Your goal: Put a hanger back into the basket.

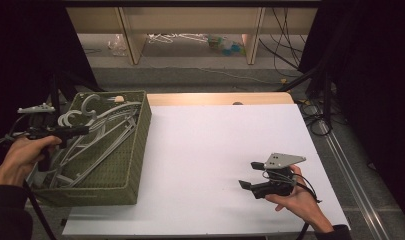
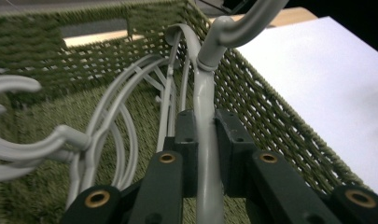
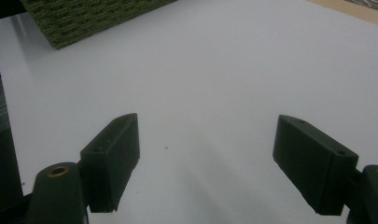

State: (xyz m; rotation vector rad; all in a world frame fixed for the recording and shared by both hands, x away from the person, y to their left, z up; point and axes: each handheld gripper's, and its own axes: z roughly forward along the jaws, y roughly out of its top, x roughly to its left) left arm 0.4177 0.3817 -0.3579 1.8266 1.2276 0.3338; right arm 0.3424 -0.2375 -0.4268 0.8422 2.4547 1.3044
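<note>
A green woven basket (image 1: 135, 150) at the table's left holds several grey plastic hangers (image 1: 97, 135). My left gripper (image 1: 82, 130) reaches over the basket from the left and is shut on the neck of one grey hanger (image 2: 206, 121), whose hook (image 2: 238, 28) curves up above the jaws. Other hangers (image 2: 112, 126) lie on the basket floor beside it. My right gripper (image 1: 251, 175) rests low over the white table top (image 1: 215, 145) at the right, open, with nothing between its fingers (image 3: 114, 149). A corner of the basket (image 3: 88, 18) shows far off in the right gripper view.
The white sheet covers the table; a strip of bare wood (image 1: 215, 98) shows at its far edge. Beyond the table stand wooden shelf legs (image 1: 132, 45), cables (image 1: 285, 45) and clutter on the floor. Black stands (image 1: 325, 95) flank the table.
</note>
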